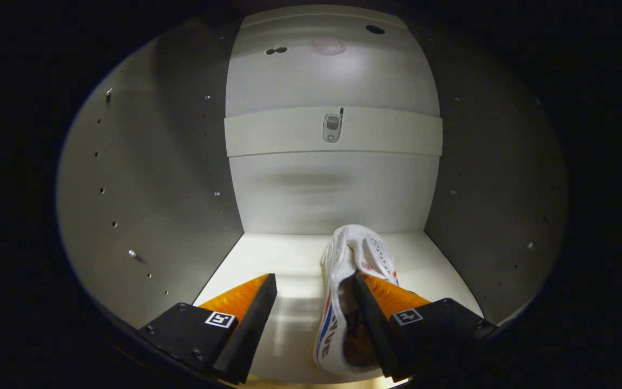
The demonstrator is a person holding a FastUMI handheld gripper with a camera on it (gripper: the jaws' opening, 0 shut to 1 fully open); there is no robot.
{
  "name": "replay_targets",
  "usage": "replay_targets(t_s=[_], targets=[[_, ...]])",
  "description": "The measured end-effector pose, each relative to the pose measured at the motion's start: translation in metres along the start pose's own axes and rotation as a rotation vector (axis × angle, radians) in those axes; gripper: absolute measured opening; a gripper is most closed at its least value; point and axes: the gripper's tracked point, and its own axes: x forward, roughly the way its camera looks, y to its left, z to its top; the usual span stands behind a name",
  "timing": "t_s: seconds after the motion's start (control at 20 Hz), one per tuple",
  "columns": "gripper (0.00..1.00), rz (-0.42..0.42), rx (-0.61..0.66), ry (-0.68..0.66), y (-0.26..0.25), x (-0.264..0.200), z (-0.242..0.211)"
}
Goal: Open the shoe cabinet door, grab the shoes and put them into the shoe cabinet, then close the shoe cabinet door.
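Note:
I am looking into the shoe cabinet (289, 189), whose pale back wall and two grey side walls surround the view. A white shoe (367, 254) with red and blue side stripes rests on the cabinet floor (259, 259), toe pointing toward the back wall. My gripper (313, 278) is open. Its right finger sits inside the shoe's opening, against the inner side of the shoe's left wall. The left finger stands well clear to the left, over bare floor, touching nothing.
A pale horizontal strip (386, 135) crosses the back wall at mid height, with a small grey device (332, 127) fixed on it. The left side wall (154, 178) and right side wall (494, 183) carry rows of small holes and pegs.

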Motion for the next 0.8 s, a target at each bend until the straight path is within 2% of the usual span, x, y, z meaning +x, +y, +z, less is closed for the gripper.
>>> replay_targets(t_s=[0.05, 0.15, 0.35, 0.55, 0.8], targets=[[0.91, 0.001, 0.007, -0.012, 0.001, -0.007, 0.003], [0.99, 0.001, 0.015, -0.029, 0.003, -0.027, 0.008], [1.0, -0.021, 0.006, -0.077, 0.007, -0.078, 0.021], [1.0, -0.025, 0.016, -0.14, 0.018, -0.155, 0.033], [0.99, 0.013, 0.011, -0.218, 0.029, -0.264, 0.038]])
